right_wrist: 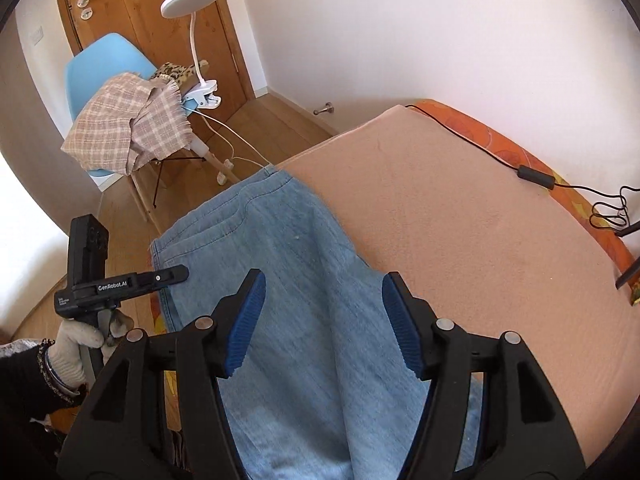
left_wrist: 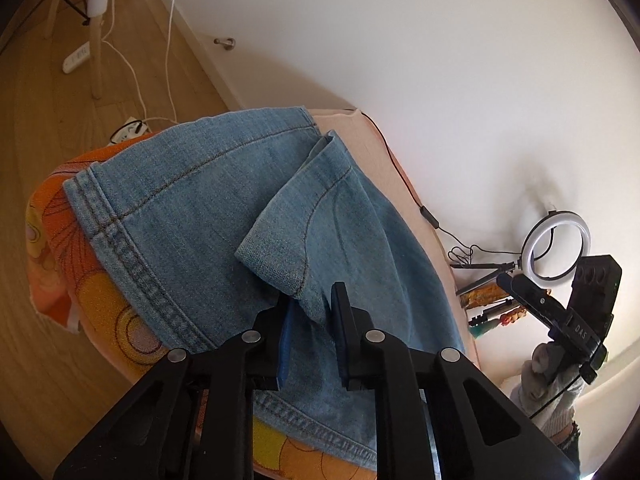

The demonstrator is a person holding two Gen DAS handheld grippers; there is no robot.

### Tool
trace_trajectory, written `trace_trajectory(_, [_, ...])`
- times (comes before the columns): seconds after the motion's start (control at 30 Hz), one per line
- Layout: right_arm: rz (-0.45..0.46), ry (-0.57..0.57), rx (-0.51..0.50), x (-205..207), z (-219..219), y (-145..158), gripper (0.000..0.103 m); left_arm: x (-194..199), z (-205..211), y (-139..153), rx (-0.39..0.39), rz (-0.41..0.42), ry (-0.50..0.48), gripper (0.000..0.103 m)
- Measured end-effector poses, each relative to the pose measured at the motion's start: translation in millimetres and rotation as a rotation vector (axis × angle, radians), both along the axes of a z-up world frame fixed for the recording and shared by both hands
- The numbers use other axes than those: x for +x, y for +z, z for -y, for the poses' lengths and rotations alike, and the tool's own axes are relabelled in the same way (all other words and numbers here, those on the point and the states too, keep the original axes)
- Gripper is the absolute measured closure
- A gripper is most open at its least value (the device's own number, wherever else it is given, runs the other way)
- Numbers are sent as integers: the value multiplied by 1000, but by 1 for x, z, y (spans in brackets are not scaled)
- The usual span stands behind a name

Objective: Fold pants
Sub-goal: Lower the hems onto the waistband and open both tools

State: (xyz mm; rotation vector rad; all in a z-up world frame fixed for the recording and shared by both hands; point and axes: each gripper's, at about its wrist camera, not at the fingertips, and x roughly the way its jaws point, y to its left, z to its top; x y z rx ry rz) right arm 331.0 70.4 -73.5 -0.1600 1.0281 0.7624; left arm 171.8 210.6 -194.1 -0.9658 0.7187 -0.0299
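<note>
Blue denim pants [left_wrist: 192, 208] lie on a bed with a peach blanket [right_wrist: 460, 220] over an orange patterned sheet [left_wrist: 52, 216]. In the left wrist view one corner of the denim is folded back over the rest. My left gripper [left_wrist: 313, 304] has its jaws close together, pinching the tip of that flap. In the right wrist view the pants [right_wrist: 312, 280] run away from me towards the bed's far edge. My right gripper [right_wrist: 324, 320] hovers above them, open, with nothing between its blue pads [right_wrist: 246, 320]. A gloved hand [right_wrist: 76, 348] holds the left gripper at the bed's left side.
A blue chair [right_wrist: 100, 64] draped with a plaid cloth [right_wrist: 124, 124] and a white clip lamp [right_wrist: 192, 4] stand on the wooden floor by the door. A black cable [right_wrist: 536, 174] runs along the bed's wall side. A ring light [left_wrist: 556, 240] stands by the wall.
</note>
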Motion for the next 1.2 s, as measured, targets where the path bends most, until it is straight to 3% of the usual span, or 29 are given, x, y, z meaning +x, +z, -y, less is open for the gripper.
trace_trajectory(0.17, [-63, 30, -7, 38, -43, -28, 39, 1, 1, -2, -19, -12, 11, 89])
trace_trajectory(0.3, [-102, 50, -27, 65, -79, -51, 39, 5, -2, -3, -54, -20, 13, 76])
trace_trajectory(0.47, [-197, 45, 14, 93, -115, -85, 39, 7, -4, -3, -49, -5, 14, 76])
trace_trajectory(0.63, [-251, 66, -38, 104, -139, -113, 41, 5, -6, -6, -45, 17, 10, 86])
trace_trajectory(0.67, [-258, 62, -45, 105, -141, -116, 51, 4, -7, -7, -51, 22, 13, 90])
trace_trajectory(0.7, [-270, 61, -41, 105, -141, -119, 68, 3, -8, -9, -58, 29, 17, 93])
trace_trajectory(0.73, [-279, 59, -36, 105, -141, -121, 77, 2, -9, -10, -61, 35, 21, 94])
trace_trajectory(0.77, [-276, 54, -35, 104, -140, -121, 88, 2, -9, -9, -59, 42, 23, 95])
trace_trajectory(0.83, [-256, 55, -26, 101, -138, -117, 92, 0, -8, -6, -54, 61, 20, 97])
trace_trajectory(1.07, [-126, 75, -14, 87, -136, -71, 95, -9, -19, 8, -81, 121, 37, 99])
trace_trajectory(1.2, [-97, 89, 14, 81, -145, -49, 95, -17, -34, 6, -107, 125, 83, 99])
